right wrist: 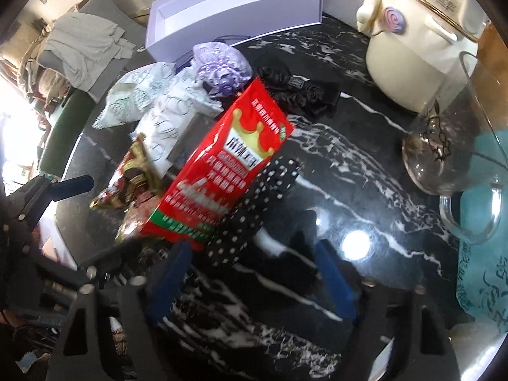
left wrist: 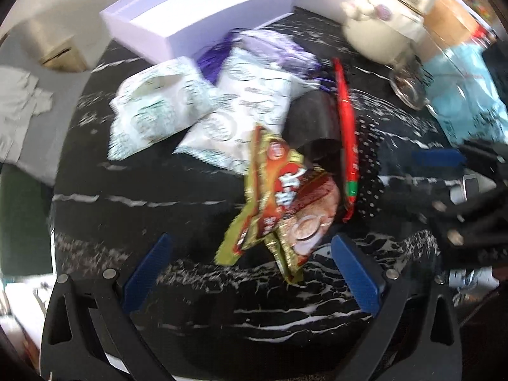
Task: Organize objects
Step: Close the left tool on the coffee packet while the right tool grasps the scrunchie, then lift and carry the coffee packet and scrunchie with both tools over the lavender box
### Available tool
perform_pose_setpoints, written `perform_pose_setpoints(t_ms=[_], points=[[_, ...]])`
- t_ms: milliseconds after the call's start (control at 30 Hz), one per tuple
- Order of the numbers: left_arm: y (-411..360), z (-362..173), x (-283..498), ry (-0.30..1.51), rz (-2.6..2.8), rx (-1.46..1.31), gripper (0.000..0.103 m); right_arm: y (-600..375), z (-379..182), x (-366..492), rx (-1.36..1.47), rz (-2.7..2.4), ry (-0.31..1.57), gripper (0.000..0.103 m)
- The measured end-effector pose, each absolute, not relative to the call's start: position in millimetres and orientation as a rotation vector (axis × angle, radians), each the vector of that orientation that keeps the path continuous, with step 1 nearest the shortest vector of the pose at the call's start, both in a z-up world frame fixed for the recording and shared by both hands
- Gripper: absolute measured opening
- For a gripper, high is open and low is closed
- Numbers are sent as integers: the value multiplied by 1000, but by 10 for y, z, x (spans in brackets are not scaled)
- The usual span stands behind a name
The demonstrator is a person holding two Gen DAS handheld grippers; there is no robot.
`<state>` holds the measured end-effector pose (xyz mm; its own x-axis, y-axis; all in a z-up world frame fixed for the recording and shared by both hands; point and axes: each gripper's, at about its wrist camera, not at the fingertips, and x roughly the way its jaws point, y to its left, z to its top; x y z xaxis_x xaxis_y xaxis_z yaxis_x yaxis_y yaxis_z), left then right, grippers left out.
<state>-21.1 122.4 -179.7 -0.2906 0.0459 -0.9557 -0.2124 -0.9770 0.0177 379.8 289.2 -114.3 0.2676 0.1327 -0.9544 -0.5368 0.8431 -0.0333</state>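
Currently you are at the reach step: left gripper (left wrist: 250, 273) fingers wide open astride the green-gold packet (left wrist: 273, 203), right gripper (right wrist: 254, 273) fingers part-open and empty beside the red packet (right wrist: 222, 171), so next close and carry to the white box (right wrist: 177, 22).

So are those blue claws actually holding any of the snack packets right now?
No. Both are open and empty. The left gripper has the green-and-brown sachet lying between its jaws, ungripped. The right gripper sits above the polka-dot fabric.
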Motion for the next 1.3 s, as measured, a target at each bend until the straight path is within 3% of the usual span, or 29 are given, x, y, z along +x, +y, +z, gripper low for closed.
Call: perform_pose_setpoints(t_ms=[333,400,533,700,800,1033,1300], points=[[1445,-2003,-285,452,2340,-1640,101,2953,-1357,3984,-354,447,1256,72],[1475,-2033,-283,467,2330,-1610,101,2967,-1355,3995,-352,448,1238,67],[1507,-2110,-276,476,2304,-1578,90,3027,-1362,3998,-366,470,1206,60],[1552,-2137,-229,479,2322,-1528,81,3119,-1384,3970,-405,491,1178,32],[1553,-2124,-216,468,2346,-1515,72,3125,-1393,3960,-403,500,1175,23],[1547,-2091,-214,454,2349,-1542,55,3077,-1390,3833,-385,521,1178,18],[1408,-1976,-73,318,2325,-1594,49,2945,-1355,3555,-354,535,1177,17]])
